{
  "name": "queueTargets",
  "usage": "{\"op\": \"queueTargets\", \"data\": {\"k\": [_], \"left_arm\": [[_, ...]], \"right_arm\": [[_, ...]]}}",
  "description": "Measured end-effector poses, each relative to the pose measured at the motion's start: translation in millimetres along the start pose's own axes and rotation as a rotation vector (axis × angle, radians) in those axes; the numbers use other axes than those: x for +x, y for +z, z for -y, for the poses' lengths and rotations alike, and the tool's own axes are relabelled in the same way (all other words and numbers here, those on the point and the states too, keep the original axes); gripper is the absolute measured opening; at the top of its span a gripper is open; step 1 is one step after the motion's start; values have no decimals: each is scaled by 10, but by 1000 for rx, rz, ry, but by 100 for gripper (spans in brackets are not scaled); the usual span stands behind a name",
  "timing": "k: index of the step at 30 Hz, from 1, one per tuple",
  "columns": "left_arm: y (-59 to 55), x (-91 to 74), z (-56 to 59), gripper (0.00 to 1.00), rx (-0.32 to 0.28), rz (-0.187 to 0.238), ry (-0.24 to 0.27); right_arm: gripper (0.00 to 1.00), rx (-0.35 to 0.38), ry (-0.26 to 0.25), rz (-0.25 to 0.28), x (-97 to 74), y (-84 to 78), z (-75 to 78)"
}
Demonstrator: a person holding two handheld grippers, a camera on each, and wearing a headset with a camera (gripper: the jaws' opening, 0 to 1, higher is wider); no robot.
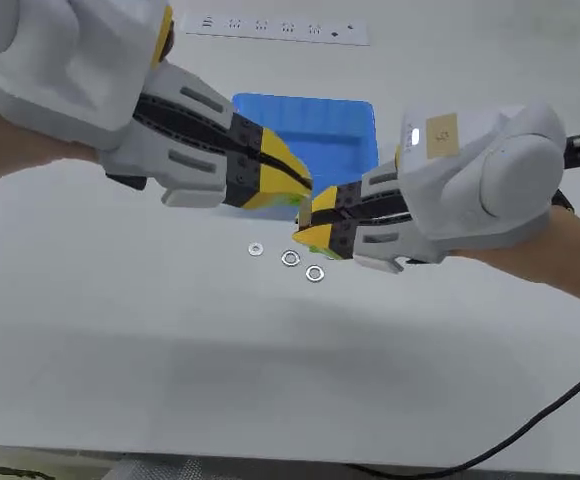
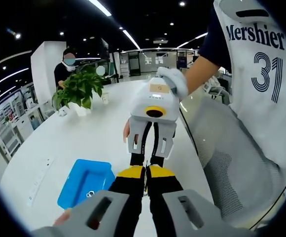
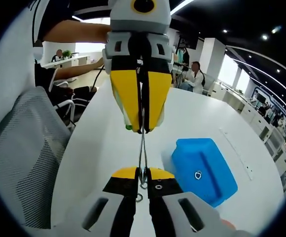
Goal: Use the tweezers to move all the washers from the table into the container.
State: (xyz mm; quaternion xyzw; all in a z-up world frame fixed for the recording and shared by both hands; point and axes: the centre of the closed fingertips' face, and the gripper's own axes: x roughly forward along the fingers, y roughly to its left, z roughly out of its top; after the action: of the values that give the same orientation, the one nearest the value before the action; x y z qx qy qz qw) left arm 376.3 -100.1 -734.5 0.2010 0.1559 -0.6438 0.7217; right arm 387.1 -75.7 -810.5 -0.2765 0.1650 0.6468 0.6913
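Three washers point(image 1: 290, 259) lie on the counter point(image 1: 120, 330), just nearer its front edge than the blue container point(image 1: 305, 125), with left tongs point(image 3: 143, 129) and right tongs point(image 3: 143, 174) both clenched on the tweezers point(image 3: 143, 150): suggest lowering the tips slowly, nipping one washer's rim, lifting level.

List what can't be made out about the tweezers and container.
1. Thin metal tweezers: head view, covered by the yellow fingers of the left gripper and right gripper.
2. Their tips: right gripper view, too small to tell whether they hold anything.
3. Blue plastic container: head view, near edge behind the grippers.
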Motion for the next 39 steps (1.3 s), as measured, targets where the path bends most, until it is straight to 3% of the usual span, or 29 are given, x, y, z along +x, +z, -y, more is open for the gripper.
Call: {"op": "queueTargets", "data": {"k": [6, 10, 16, 26, 39], "left_arm": [[-92, 155, 158, 5, 13, 6, -15], [-144, 211, 185, 5, 9, 0, -23], [-224, 258, 172, 5, -14, -11, -28], [-247, 244, 56, 5, -15, -16, -12], [-315, 276, 53, 5, -5, -34, -25]], "right_arm": [[8, 27, 11, -18, -13, -171, -160], [8, 47, 14, -25, 3, -265, -211], [8, 62, 6, -32, 42, -360, -211], [9, 65, -4, -24, 92, -351, -92], [10, 71, -2, -27, 140, -394, -105]]}}
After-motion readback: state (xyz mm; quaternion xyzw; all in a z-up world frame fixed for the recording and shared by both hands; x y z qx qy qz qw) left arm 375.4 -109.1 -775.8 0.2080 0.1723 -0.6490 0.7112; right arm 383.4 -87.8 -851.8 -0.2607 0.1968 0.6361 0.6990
